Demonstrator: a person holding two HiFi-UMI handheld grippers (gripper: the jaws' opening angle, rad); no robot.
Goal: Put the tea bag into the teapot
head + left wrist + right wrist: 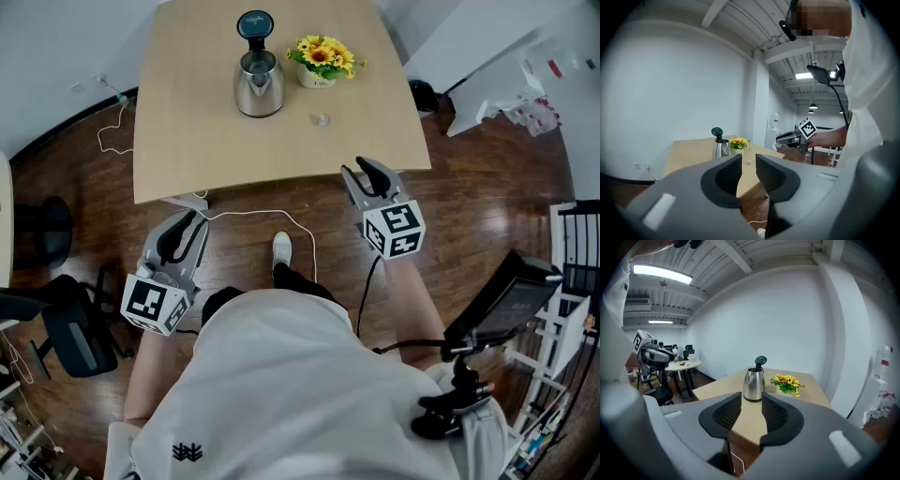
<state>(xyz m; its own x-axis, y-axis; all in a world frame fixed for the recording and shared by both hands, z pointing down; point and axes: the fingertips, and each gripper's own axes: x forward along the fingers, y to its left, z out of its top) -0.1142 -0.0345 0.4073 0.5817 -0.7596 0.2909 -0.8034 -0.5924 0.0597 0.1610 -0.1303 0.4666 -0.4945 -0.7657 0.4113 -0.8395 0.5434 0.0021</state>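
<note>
A steel teapot (258, 86) stands on the far half of the wooden table (187, 141), its dark lid (254, 22) hinged up. To the teapot's right on the tabletop lies a small pale tea bag (322, 119). Both grippers hang in the air short of the table's near edge. My left gripper (187, 223) is low on the left and my right gripper (359, 169) is by the table's right corner. Each is open a narrow gap with nothing between its fingers. The left gripper view shows the teapot (721, 149) and tea bag (749, 161) far ahead; the right gripper view shows the teapot (753, 384).
A pot of yellow flowers (323, 61) stands right of the teapot. A white cable (267, 216) loops over the wood floor under the table edge. A black office chair (66, 328) is at the left. A stand with a dark device (502, 300) is at the right.
</note>
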